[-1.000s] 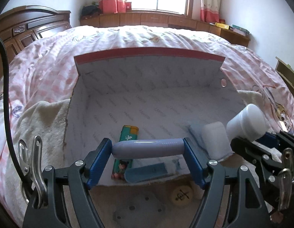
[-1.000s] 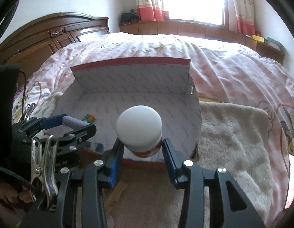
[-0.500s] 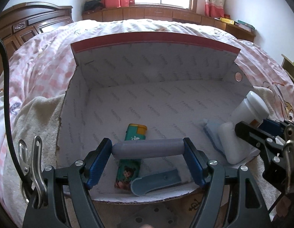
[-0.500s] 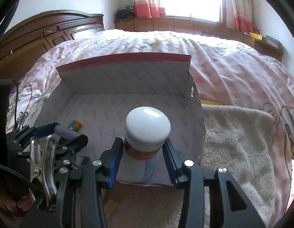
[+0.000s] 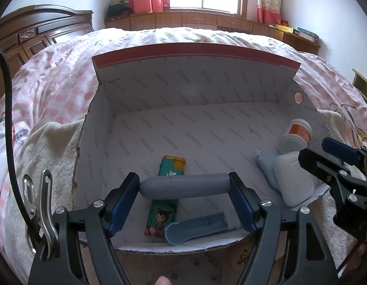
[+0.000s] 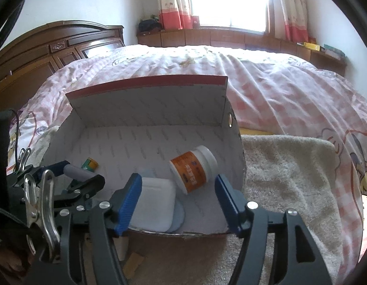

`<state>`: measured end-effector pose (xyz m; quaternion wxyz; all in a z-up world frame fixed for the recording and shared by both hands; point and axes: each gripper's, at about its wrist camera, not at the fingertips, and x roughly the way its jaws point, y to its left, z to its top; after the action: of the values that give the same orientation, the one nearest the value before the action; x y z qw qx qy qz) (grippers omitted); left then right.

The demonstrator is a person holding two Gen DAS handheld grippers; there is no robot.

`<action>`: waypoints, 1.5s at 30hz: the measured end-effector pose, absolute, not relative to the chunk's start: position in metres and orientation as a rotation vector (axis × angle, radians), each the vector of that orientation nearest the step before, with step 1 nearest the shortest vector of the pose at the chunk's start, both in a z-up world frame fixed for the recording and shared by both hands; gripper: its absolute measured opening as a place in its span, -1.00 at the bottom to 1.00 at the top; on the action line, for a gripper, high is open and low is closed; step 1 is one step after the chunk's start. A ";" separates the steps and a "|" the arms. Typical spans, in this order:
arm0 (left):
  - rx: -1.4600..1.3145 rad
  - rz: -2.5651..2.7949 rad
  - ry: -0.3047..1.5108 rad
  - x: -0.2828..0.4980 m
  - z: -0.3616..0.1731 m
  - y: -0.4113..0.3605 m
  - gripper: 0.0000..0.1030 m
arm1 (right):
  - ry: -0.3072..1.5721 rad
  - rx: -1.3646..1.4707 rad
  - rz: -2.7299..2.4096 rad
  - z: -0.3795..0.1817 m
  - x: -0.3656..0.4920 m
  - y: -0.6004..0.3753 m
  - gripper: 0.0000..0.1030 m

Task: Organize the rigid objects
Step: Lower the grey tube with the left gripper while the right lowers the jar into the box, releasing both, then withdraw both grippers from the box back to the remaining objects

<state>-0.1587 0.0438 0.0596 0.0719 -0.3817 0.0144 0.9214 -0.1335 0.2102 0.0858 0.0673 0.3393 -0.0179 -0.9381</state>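
The orange-labelled jar [image 6: 194, 169] lies tipped on its side on the floor of the open cardboard box [image 6: 147, 109], near the right wall and leaning by a white case [image 6: 152, 204], while the right gripper [image 6: 178, 199] is opening its jaws, with nothing pressed between them. The left gripper [image 5: 184, 196] clamps a grey cylinder [image 5: 184, 186] end to end above the green lighter [image 5: 168, 190]. The jar's round body could roll when the cylinder drops, or the cylinder may bounce onto the lighter.
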 end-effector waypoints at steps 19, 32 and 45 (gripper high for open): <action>-1.140 2.762 0.019 -0.151 0.067 0.040 0.65 | -0.069 0.996 -2.815 0.092 -0.122 0.209 0.32; -1.099 2.782 0.018 -0.125 0.079 0.031 0.65 | -0.090 0.996 -2.810 0.096 -0.095 0.207 0.32; -1.067 2.761 0.002 -0.086 0.085 0.028 0.65 | -0.049 1.039 -2.811 0.091 -0.052 0.203 0.32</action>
<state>-0.0863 0.0279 0.0849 0.0907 -0.3589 0.0008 0.9290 -0.0517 0.2028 0.0914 0.0722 0.3459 -0.0163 -0.9354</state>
